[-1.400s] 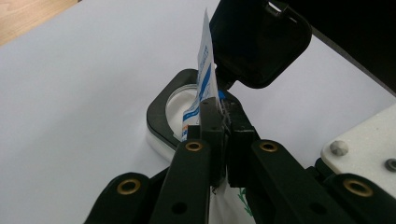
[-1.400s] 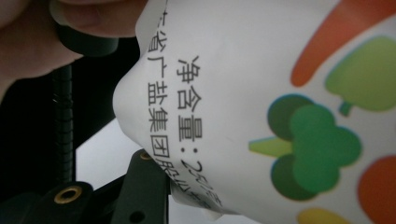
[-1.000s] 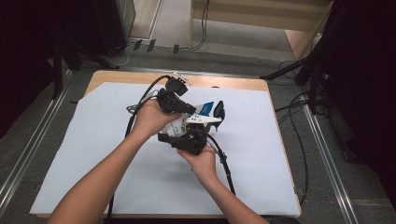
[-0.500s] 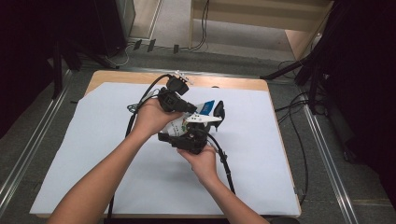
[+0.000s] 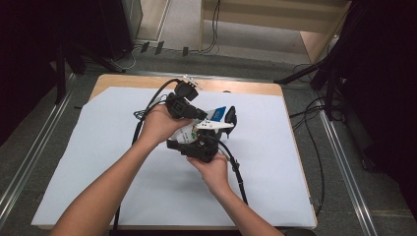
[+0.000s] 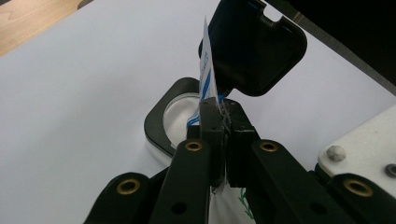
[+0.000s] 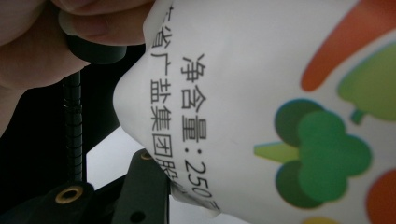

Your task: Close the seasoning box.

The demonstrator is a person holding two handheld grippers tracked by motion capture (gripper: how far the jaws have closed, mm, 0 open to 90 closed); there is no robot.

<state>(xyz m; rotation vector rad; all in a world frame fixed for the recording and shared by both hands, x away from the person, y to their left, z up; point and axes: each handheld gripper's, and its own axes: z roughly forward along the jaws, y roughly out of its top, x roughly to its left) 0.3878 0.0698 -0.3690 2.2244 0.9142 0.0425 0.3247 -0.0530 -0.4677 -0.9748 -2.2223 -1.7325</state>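
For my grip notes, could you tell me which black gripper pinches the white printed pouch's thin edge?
The left gripper, shut on the white printed pouch's flat edge; the right gripper holds its bulging body.

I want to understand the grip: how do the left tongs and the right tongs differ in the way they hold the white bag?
The left tongs are shut on the thin top edge of the white bag, above an open black-lidded container; the right tongs grip the bag's fuller printed body. The left tongs' jaws nearly meet; the right tongs' stand wider. Both hold the same bag.
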